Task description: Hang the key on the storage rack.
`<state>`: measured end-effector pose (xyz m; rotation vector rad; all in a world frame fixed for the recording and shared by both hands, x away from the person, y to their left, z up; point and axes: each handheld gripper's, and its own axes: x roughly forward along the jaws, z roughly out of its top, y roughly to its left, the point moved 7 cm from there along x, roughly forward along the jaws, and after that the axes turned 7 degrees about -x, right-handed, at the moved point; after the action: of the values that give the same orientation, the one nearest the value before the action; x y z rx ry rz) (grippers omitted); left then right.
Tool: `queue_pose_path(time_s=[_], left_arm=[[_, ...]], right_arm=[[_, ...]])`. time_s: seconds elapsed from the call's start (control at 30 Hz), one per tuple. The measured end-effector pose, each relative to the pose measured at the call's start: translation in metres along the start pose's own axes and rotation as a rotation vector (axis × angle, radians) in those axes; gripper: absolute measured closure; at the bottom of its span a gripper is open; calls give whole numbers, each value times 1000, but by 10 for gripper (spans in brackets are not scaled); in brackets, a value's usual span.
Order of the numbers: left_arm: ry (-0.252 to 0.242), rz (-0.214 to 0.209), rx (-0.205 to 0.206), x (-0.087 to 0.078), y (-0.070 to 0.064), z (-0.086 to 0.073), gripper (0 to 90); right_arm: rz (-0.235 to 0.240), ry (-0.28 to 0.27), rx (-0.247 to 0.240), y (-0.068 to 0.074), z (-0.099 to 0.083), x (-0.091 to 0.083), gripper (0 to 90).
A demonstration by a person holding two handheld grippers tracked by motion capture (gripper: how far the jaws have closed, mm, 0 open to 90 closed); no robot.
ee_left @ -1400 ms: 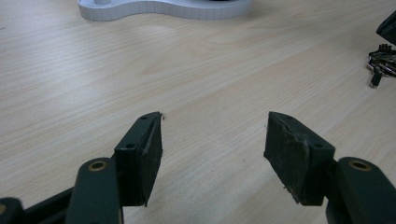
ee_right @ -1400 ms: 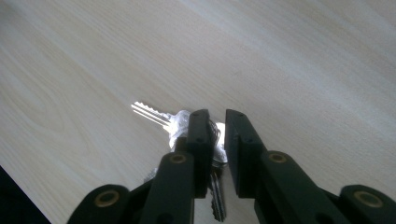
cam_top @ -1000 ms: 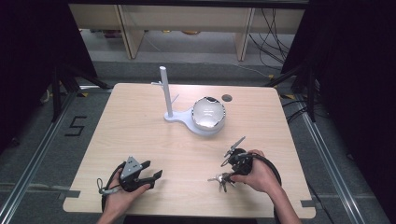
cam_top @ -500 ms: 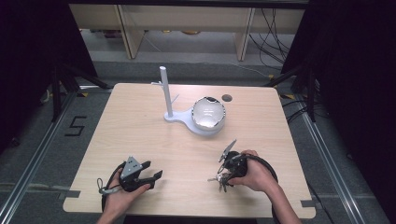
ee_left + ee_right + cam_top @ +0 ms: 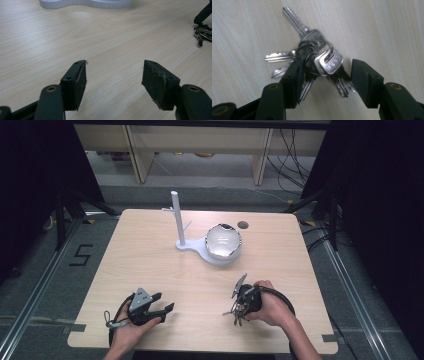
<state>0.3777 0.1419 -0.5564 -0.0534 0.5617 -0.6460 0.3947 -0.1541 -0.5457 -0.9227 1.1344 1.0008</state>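
- Straddling the bunch of keys, the right gripper points down at the table with its 2 jaws apart, 1 on each side of the bunch; the left-hand pad in the right gripper view touches or overlaps the key heads, the other pad stands just clear of them.
- The keys lie flat on the wood at the near right of the table, directly under the right gripper, fanned out from 1 ring; the longest key points away from the jaws, up and left in the right gripper view.
- My judgement: closing the jaws is all the coming move needs, since the bunch already sits between them.
- The left gripper rests at the near left, jaws spread wide and gripping nothing, well apart from the keys, which show at the far right edge of the left gripper view; the right hand is plainly nearer.
- At the table's middle stands a white stand with an upright post and small pegs, its base carrying a shiny round bowl; I cannot tell whether anything lies in the bowl.
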Motion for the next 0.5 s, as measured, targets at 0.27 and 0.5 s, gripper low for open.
queue_pose_path(time_s=[0.27,0.5], left_arm=[[0,4,-12,0,1,0,353],[1,5,-18,0,0,0,352]], right_arm=[[-12,57,-71,-6,2,-1,427],[28,100,-127,-10,3,1,420]])
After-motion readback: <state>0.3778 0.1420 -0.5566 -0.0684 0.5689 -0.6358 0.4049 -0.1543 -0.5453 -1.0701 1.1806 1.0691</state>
